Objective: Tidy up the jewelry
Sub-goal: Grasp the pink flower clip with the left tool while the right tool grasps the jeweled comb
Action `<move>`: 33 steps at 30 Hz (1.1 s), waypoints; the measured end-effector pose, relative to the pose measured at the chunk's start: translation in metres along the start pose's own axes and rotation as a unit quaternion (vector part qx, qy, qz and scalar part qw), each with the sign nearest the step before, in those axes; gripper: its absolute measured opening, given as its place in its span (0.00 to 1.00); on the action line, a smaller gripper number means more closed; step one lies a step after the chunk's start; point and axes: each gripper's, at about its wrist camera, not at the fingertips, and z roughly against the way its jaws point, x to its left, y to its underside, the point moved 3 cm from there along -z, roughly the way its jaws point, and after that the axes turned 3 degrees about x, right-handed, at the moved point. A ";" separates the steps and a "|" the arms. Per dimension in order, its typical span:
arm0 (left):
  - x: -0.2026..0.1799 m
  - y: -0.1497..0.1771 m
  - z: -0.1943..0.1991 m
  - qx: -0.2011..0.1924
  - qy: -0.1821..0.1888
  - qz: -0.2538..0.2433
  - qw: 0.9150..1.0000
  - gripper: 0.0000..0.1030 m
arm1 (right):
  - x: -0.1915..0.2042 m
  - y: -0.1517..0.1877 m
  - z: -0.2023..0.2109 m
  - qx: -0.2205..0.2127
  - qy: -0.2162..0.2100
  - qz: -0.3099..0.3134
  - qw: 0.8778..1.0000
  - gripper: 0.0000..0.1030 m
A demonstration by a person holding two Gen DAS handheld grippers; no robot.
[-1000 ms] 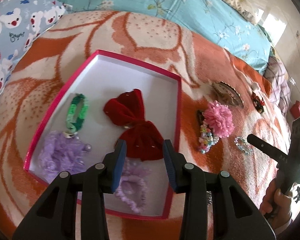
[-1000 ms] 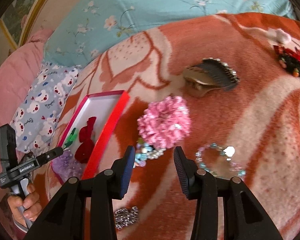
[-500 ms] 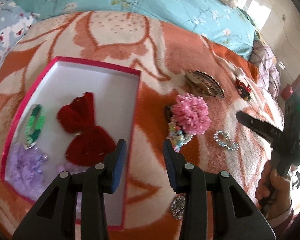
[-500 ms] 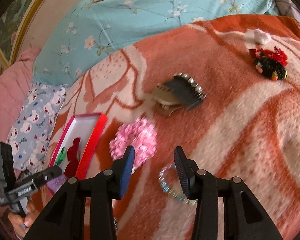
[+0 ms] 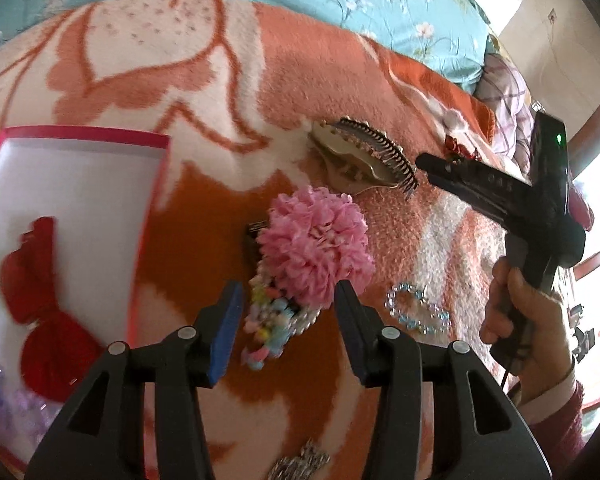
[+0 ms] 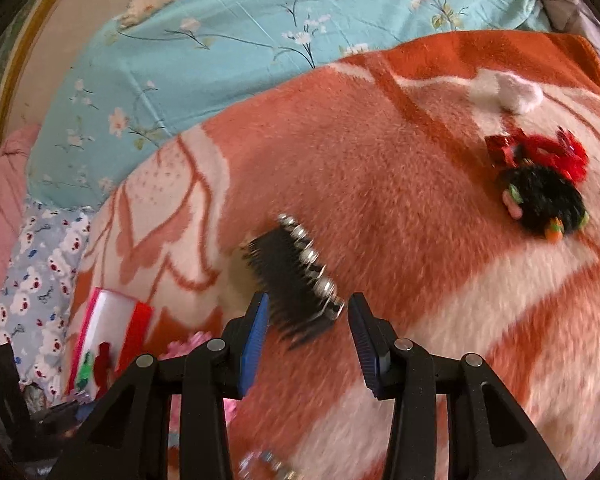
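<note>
The left gripper (image 5: 288, 304) is spread wide and empty, with the pink flower clip (image 5: 316, 248) and its pastel beads just ahead between the fingertips; the red-rimmed box (image 5: 152, 184) (red bow (image 5: 40, 304) inside) sits to its left. The right gripper (image 6: 306, 328) also gapes wide, the black comb clip (image 6: 296, 280) just ahead between its fingers

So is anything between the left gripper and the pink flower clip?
Nothing visible. The left gripper is open, and the pink flower clip lies on the blanket just ahead, with its beaded tassel between the fingers.
</note>
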 end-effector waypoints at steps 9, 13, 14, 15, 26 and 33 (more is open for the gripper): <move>-0.004 -0.015 -0.036 0.024 0.006 0.004 1.000 0.44 | 0.000 -0.026 -0.034 0.027 0.000 0.030 0.999 0.42; -0.002 -0.017 -0.046 0.027 0.008 0.007 1.000 0.38 | 0.005 -0.025 -0.045 0.043 -0.008 0.037 0.998 0.37; -0.003 -0.018 -0.046 0.025 0.005 0.004 1.000 0.27 | 0.006 -0.024 -0.048 0.046 -0.008 0.041 0.998 0.30; -0.003 -0.018 -0.046 0.022 0.004 0.000 1.000 0.20 | 0.008 -0.022 -0.049 0.048 -0.013 0.044 0.998 0.25; 0.000 -0.011 -0.009 -0.017 0.010 -0.008 1.000 0.06 | 0.029 -0.014 -0.010 0.010 -0.029 0.052 0.998 0.10; 0.015 -0.004 0.028 -0.050 0.001 0.006 0.999 0.06 | 0.046 0.005 0.015 -0.001 -0.069 0.039 0.997 0.10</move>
